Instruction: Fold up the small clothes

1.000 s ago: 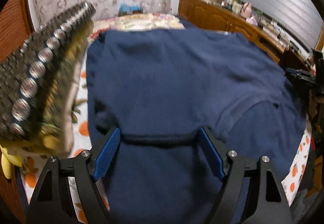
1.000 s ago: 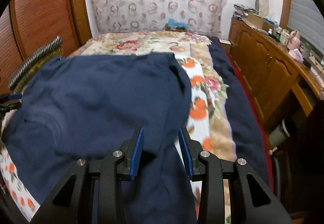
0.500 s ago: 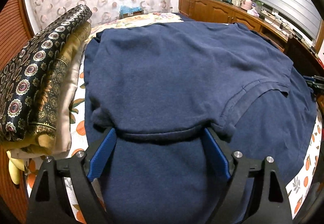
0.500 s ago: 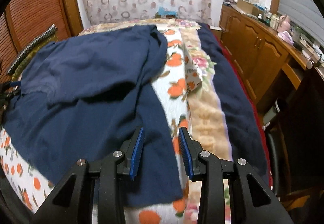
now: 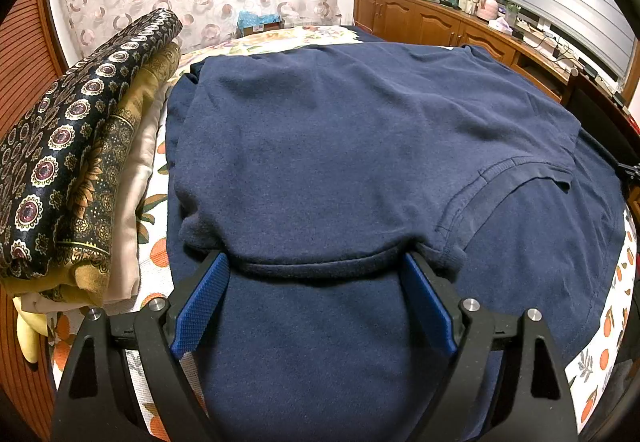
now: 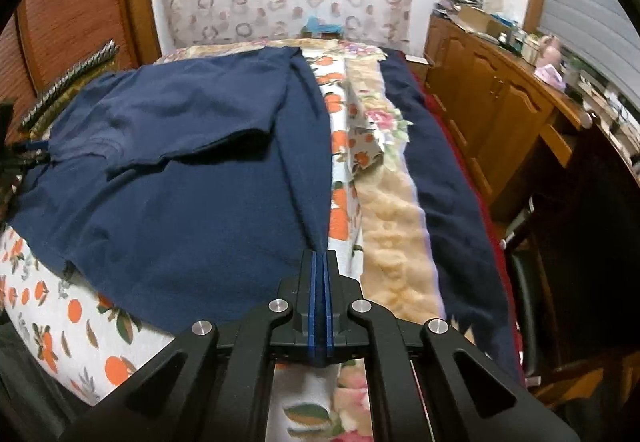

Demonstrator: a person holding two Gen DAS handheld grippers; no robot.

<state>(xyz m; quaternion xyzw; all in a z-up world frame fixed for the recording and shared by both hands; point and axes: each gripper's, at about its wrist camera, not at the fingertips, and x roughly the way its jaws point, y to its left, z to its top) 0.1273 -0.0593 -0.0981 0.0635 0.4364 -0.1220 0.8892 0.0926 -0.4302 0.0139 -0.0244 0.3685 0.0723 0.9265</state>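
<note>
The left tongs point(image 5: 316, 302) stand wide open with nothing pinched, just as they were a moment ago. The blue pads sit on either side of a thick rolled fold of the navy shirt point(image 5: 360, 146), which bulges up between them at 12 o'clock. A pile of folded patterned cloths point(image 5: 76, 162) rests at 9 o'clock from the shirt, just beside it on the bed point(image 5: 154, 206).

The big change is on the right. A moment ago the right tongs point(image 6: 320, 262) were partly open with the shirt's edge between them. Now they are shut tight on that edge, at the lower right corner of the shirt point(image 6: 192, 202) (the cloth runs in a thin ridge straight up from the pads toward 12 o'clock). The camera view has also slid to the right, so more of the bed cover with oranges on it point(image 6: 340, 146) shows at 1 o'clock.

So the shirt lies spread across the bed, partly folded, with one flap already laid over the middle. With the edge now caught, the right side looks ready to be lifted and folded over toward 9 o'clock. The left tongs may need to close first to hold the other end.
</note>
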